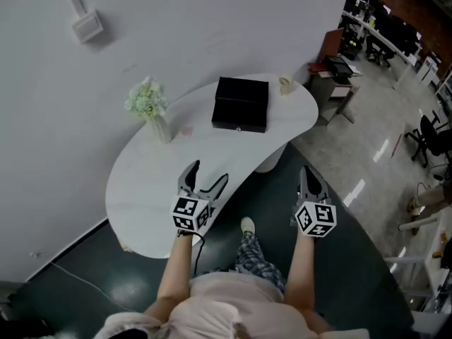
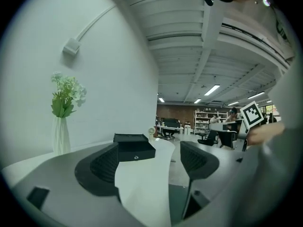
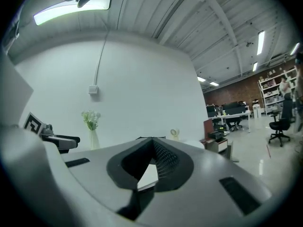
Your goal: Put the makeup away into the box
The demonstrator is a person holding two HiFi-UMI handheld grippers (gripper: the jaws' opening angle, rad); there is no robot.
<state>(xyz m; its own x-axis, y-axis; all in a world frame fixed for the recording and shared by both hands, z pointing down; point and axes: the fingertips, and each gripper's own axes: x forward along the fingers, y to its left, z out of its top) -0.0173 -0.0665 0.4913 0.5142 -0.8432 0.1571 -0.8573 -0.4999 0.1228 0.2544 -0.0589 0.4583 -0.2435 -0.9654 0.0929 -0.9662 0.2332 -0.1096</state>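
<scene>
A shut black box (image 1: 240, 104) lies on the far side of the white curved table (image 1: 141, 189); the left gripper view has the black box (image 2: 134, 146) straight ahead. A small pinkish item (image 1: 186, 130) lies near the vase, too small to identify. My left gripper (image 1: 211, 170) hovers over the table's near edge, open, with nothing between its jaws (image 2: 149, 162). My right gripper (image 1: 306, 169) is off the table over the dark floor, shut and empty, its jaws meeting at the tip (image 3: 152, 143).
A white vase of pale flowers (image 1: 150, 108) stands at the table's back left, by the wall. A small cream object (image 1: 285, 85) sits at the far right end. Beyond the table are a side cabinet (image 1: 332, 83) and office desks.
</scene>
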